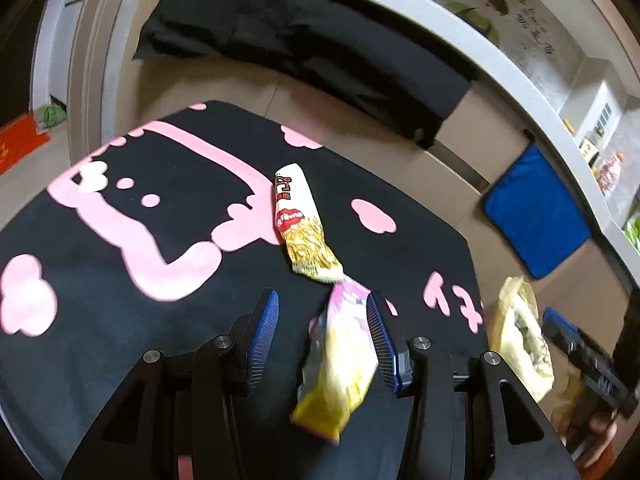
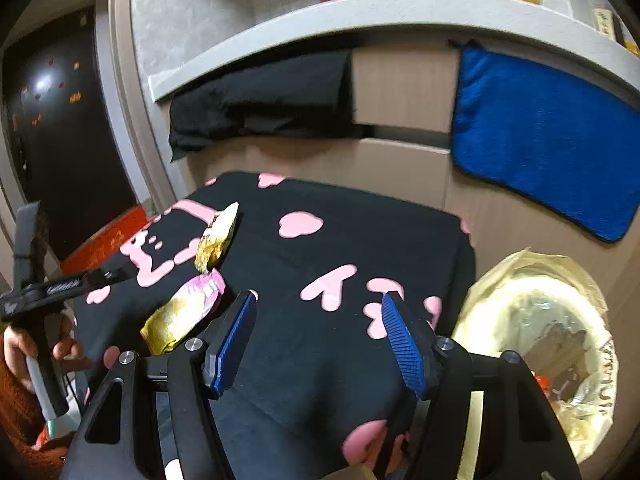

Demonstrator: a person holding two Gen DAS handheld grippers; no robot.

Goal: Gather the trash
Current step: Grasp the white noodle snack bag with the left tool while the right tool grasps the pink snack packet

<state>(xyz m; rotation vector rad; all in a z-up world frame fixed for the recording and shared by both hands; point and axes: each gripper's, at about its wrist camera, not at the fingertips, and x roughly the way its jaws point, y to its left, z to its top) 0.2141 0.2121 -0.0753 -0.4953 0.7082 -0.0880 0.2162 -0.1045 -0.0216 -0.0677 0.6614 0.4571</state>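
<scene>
The bench (image 2: pixel 352 248) carries a black-and-pink cloth. Beside it stands a lined trash bin (image 2: pixel 536 344). Left gripper (image 1: pixel 320 332): jaws apart, pink-yellow wrapper (image 1: pixel 340 364) between them, against one pad. Right gripper (image 2: pixel 320 336): jaws apart, empty. A noodle wrapper (image 1: pixel 304 224) lies on the cloth.

Matt black cloth with pink cartoon print (image 1: pixel 120 240) covers the table. Both snack wrappers, the white-red noodle one (image 1: pixel 304 224) and the pink-yellow one (image 1: pixel 340 360), look like glossy crinkly plastic. Fluffy blue towel (image 2: pixel 540 140), thin translucent yellowish plastic bag (image 2: pixel 540 320).
</scene>
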